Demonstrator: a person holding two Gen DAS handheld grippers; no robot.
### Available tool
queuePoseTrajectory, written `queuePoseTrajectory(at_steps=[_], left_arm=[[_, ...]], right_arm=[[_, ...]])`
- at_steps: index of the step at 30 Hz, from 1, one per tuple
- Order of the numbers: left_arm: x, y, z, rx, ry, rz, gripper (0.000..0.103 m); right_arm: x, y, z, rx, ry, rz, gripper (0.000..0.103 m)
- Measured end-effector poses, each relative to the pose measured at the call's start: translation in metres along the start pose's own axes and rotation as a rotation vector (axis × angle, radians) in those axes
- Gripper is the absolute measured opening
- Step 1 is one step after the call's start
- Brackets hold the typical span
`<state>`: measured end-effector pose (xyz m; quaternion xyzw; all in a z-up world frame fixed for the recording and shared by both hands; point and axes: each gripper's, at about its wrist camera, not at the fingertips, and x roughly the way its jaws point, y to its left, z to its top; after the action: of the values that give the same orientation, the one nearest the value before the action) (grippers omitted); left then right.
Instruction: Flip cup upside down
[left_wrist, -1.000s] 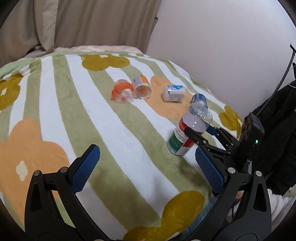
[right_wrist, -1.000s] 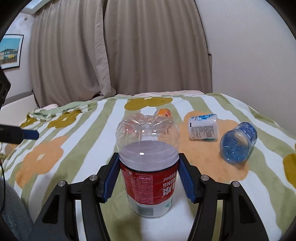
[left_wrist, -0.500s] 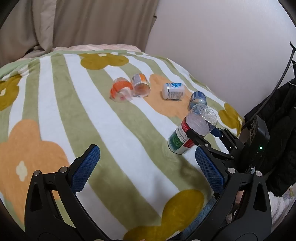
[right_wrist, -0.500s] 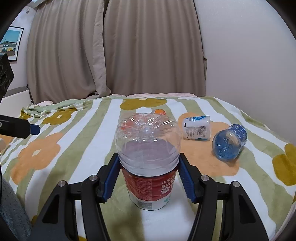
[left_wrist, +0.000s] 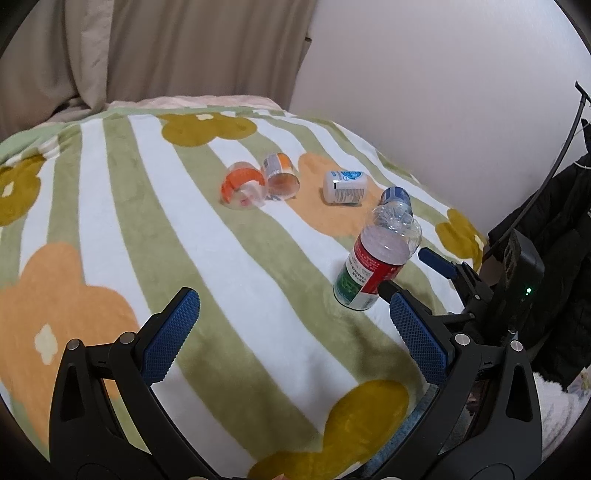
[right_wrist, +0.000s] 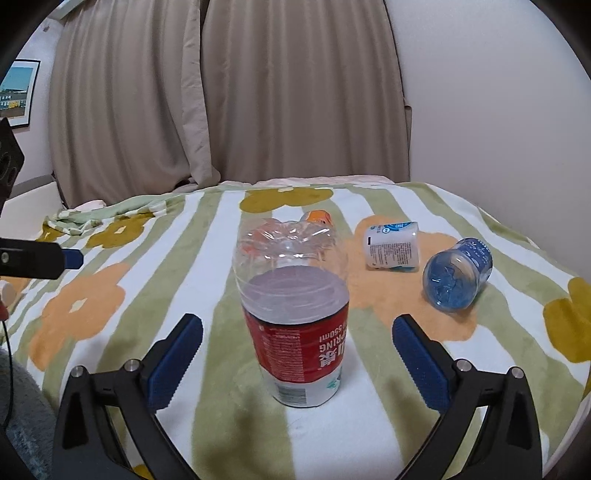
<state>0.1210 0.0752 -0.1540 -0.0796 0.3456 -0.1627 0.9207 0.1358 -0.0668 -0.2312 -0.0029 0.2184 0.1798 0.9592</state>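
Observation:
A clear plastic cup with a red and white label (right_wrist: 295, 321) stands upside down on the striped flower blanket (right_wrist: 184, 295), its bumpy base on top. My right gripper (right_wrist: 295, 365) is open, one blue pad on each side of the cup, apart from it. In the left wrist view the same cup (left_wrist: 373, 262) stands at the right, with the right gripper (left_wrist: 417, 277) around it. My left gripper (left_wrist: 291, 336) hangs open over the blanket (left_wrist: 166, 240), left of the cup, holding nothing.
Other cups lie on their sides farther back: a blue one (right_wrist: 458, 273), a white one with a blue label (right_wrist: 393, 245), two orange-labelled ones (left_wrist: 258, 181). Curtains and a white wall stand behind the bed. A black garment (left_wrist: 554, 229) hangs at the right.
My right gripper has opened and let go of the red-labelled cup, which now stands free on the blanket. The left gripper has shifted slightly.

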Motion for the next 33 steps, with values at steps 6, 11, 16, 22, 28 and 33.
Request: queuePoseTrajectory(at_steps=[6, 11, 16, 22, 28, 33], left_arm=[[-0.013, -0.006, 0.001, 0.025, -0.05, 0.019, 0.103], [-0.062, -0.035, 0.021, 0.112, -0.243, 0.131, 0.103], [-0.128, -0.082, 0.046, 0.222, -0.481, 0.236, 0.103], [-0.156, -0.111, 0.049, 0.232, -0.532, 0.245, 0.103], [-0.155, -0.12, 0.036, 0.207, -0.528, 0.229, 0.103], [-0.156, -0.129, 0.034, 0.215, -0.525, 0.219, 0.103]], right_arm=[[-0.028, 0.002, 0.004, -0.002, -0.003, -0.043, 0.102], [-0.096, 0.005, 0.039, -0.012, -0.096, -0.133, 0.102], [-0.179, 0.009, 0.091, 0.006, -0.25, -0.273, 0.102], [-0.227, 0.017, 0.112, 0.025, -0.244, -0.418, 0.102], [-0.245, 0.012, 0.101, 0.041, -0.247, -0.485, 0.102], [-0.246, 0.008, 0.099, 0.056, -0.242, -0.493, 0.102]])
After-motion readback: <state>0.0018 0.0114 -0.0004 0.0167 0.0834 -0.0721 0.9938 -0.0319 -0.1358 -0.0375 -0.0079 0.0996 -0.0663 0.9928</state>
